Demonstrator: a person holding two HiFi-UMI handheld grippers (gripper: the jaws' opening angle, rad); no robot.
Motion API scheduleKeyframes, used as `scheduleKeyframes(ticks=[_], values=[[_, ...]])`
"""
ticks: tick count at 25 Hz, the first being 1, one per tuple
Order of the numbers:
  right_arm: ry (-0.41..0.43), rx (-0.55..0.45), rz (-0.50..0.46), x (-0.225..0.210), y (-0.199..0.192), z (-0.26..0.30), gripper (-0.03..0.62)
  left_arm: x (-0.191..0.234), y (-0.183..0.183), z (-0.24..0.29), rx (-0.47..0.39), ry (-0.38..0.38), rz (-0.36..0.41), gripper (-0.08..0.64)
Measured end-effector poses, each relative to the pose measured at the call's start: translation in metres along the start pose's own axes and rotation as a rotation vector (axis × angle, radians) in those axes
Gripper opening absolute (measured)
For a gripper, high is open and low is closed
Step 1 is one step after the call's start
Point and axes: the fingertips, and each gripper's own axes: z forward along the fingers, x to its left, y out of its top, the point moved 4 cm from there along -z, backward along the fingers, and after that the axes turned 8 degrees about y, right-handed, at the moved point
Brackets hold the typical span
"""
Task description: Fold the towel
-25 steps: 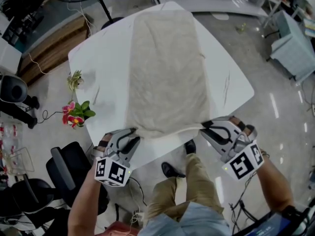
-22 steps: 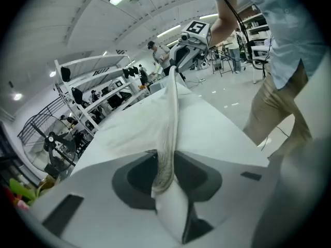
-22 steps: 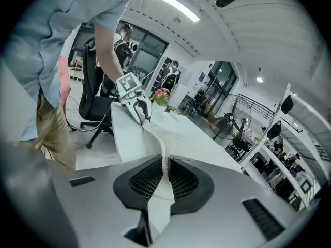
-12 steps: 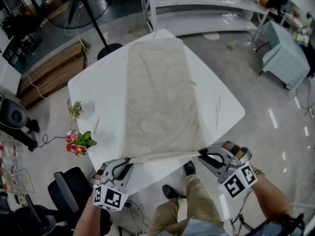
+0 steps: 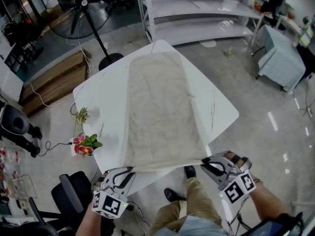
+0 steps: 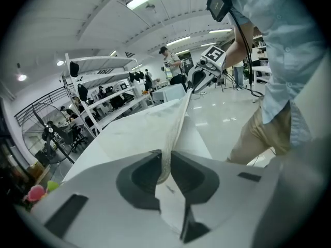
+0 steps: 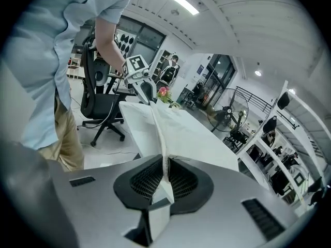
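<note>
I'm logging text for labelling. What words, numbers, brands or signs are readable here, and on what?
No readable text anywhere.
Left cube, on the left tool whose jaws are closing on the towel: black-and-white square markers, no letters.
Right cube, on the right tool: the same.
Towel and table: plain.
Background shelves: too small to read.

I can't read any words, numbers or brand names anywhere here. Anything that might be print is too small or too blurry to make out. So there is nothing to read out.
</note>
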Motion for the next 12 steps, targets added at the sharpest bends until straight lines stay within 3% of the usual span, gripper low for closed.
scheduleKeyframes(ticks=[12], values=[[-0.017,-0.038,0.076,0.039,0.029,-0.05,0.043,-0.029,0.034,-0.058,-0.006,-0.008,-0.045,0.054]])
